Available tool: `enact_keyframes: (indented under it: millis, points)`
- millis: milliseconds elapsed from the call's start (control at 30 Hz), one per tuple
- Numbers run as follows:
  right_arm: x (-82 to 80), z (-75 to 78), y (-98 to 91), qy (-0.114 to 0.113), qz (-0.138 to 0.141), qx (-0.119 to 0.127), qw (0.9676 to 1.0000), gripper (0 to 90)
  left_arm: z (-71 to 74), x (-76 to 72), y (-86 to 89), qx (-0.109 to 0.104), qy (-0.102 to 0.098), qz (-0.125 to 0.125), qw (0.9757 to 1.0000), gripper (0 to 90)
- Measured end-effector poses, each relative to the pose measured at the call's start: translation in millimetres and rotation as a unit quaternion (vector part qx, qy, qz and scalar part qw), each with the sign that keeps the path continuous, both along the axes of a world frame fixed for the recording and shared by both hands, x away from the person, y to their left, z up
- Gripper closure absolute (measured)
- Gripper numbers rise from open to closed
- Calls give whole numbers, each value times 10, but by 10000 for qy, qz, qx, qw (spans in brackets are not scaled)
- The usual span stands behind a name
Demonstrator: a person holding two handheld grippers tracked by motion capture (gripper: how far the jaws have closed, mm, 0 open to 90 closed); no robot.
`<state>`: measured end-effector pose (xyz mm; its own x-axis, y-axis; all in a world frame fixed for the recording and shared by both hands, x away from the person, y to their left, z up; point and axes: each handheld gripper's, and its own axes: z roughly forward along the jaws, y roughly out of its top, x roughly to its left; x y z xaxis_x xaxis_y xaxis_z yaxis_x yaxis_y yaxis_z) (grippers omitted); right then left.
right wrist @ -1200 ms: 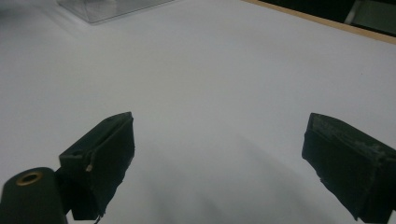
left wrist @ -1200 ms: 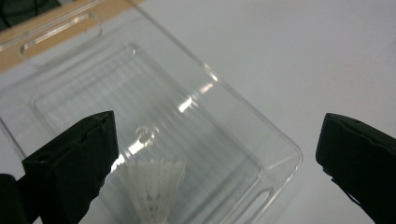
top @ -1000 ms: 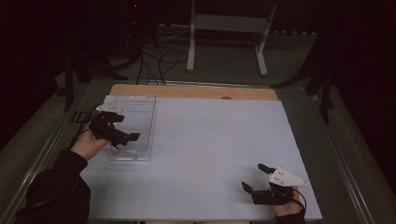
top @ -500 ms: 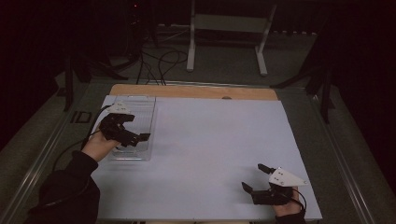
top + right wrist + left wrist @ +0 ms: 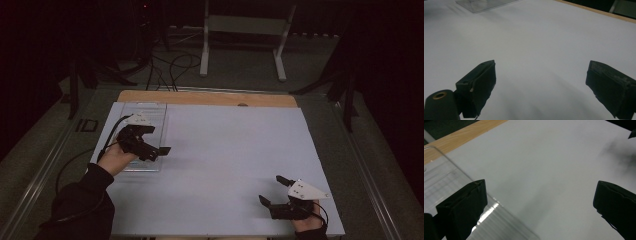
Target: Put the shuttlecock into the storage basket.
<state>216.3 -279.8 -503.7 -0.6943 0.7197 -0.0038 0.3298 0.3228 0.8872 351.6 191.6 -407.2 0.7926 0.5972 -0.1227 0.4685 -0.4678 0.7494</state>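
Observation:
A clear plastic tray (image 5: pixel 150 114) lies flat at the left of the white sheet (image 5: pixel 225 150). My left gripper (image 5: pixel 156 142) hovers over the tray's near right part, open, nothing between its jaws. In the left gripper view the left gripper (image 5: pixel 539 187) stands wide, its left jaw above the tray's edge (image 5: pixel 446 177) and its right jaw above bare sheet. My right gripper (image 5: pixel 270 190) rests low near the sheet's front right corner, open and empty. The right gripper view shows the right gripper (image 5: pixel 541 65) over plain white sheet, with the tray (image 5: pixel 481 3) far off at the top left.
A wooden board edge (image 5: pixel 210 98) runs along the sheet's far side. Beyond the table stand a white metal frame (image 5: pixel 242 30) and floor cables (image 5: pixel 170 62). A black cable (image 5: pixel 75 165) trails from the left gripper off the table's left side.
My left gripper has moved to the right over the tray, towards its right edge. The right gripper has stayed where it was.

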Motion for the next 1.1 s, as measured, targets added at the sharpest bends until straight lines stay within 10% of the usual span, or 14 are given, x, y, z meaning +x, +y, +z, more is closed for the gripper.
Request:
enact_keyframes:
  millis: [1100]
  points:
    - [-4,4,4,26,13,-8,10000,92,-222,-361,-522,38,177,-968,9951,1]
